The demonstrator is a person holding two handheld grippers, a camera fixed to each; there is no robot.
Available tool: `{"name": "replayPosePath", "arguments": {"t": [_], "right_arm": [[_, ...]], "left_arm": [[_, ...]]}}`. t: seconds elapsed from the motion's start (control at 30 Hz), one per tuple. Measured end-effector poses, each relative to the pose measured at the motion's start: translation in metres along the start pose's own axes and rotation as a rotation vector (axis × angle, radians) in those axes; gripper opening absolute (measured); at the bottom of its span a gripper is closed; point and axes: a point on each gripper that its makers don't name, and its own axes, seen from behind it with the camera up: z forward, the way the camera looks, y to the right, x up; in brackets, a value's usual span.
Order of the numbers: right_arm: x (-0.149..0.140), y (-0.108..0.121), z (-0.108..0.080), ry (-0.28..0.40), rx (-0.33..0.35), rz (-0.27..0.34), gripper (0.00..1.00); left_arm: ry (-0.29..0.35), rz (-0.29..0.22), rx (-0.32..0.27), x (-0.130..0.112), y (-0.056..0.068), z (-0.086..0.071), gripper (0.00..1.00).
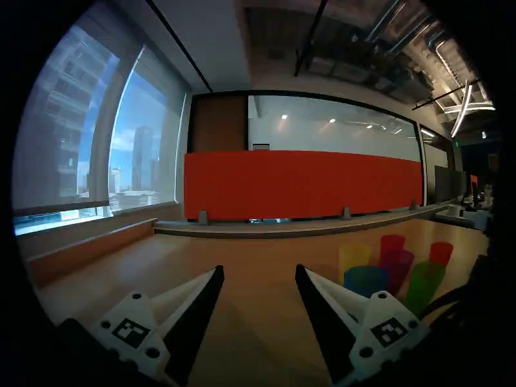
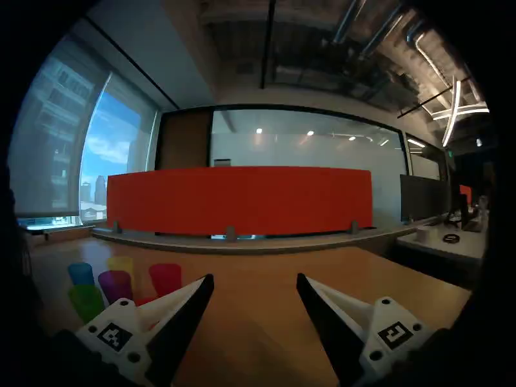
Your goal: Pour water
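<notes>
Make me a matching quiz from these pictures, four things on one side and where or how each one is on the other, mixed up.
1 divider
2 cups
3 left gripper
4 window

A open, holding nothing
B bunched on the wooden table
C red, along the table's far edge
D at the left, towers outside

Pairs: 1-C, 2-B, 3-A, 4-D

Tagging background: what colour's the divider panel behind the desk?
Solid orange-red, no pattern; the divider panel shows best in the right gripper view.
</notes>
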Motion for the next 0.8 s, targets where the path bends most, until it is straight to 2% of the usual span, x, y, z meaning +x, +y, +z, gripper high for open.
{"name": "replayPosePath", "arguments": {"t": [0.8], "right_arm": [[-0.0092, -0.0027, 0.0007, -0.027, -0.005, -0.013, 0.99]], "left_arm": [[0.0, 0.0, 0.0, 0.0001, -0.0003, 0.0001, 0.82]]}}
